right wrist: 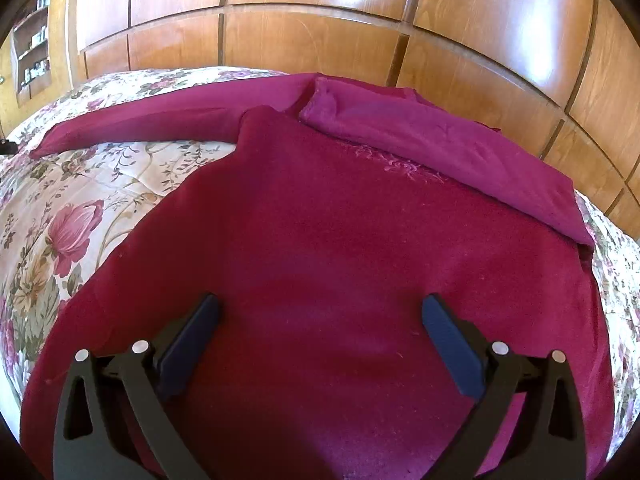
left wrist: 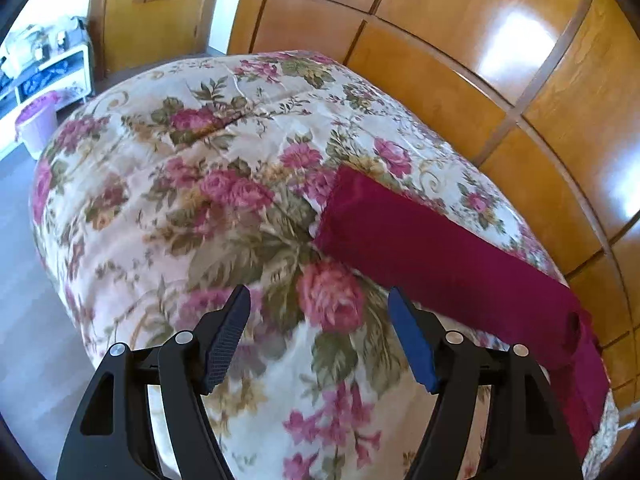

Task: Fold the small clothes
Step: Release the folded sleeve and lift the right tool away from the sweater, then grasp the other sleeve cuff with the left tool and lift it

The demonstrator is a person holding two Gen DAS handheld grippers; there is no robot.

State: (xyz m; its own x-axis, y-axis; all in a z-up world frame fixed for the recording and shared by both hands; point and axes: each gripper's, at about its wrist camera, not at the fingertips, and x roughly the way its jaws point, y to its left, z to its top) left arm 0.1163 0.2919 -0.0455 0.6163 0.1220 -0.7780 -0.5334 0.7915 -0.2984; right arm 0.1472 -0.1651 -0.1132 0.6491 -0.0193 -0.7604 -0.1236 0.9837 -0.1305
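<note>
**Inspector:** Both tools are hanging with jaws spread wide and nothing between them. The left gripper [left wrist: 318, 332] is hovering over bare floral bedspread [left wrist: 168, 184]; the right gripper [right wrist: 320, 344] is hovering over the body of the crimson long-sleeved top [right wrist: 320, 248], which is lying flat on the bed near the wooden wardrobe doors [right wrist: 304, 44].

**Assistant:** Risks?

**Inspector:** In my judgement, three. The right sleeve [right wrist: 440, 148] is already lying folded across the chest; a careless pinch of the body could be dragging it loose. The left sleeve [left wrist: 440, 256] is stretching straight out, so a grab near its tip alone may be leaving it twisted. The quilted cover is soft, so closing fingers could be catching it together with the garment.

**Assistant:** Counts?

**Inspector:** One top, two sleeves: one folded in, one extended. Two grippers. One bedspread. One lilac bin [left wrist: 38, 124] is standing on the floor beyond.
</note>
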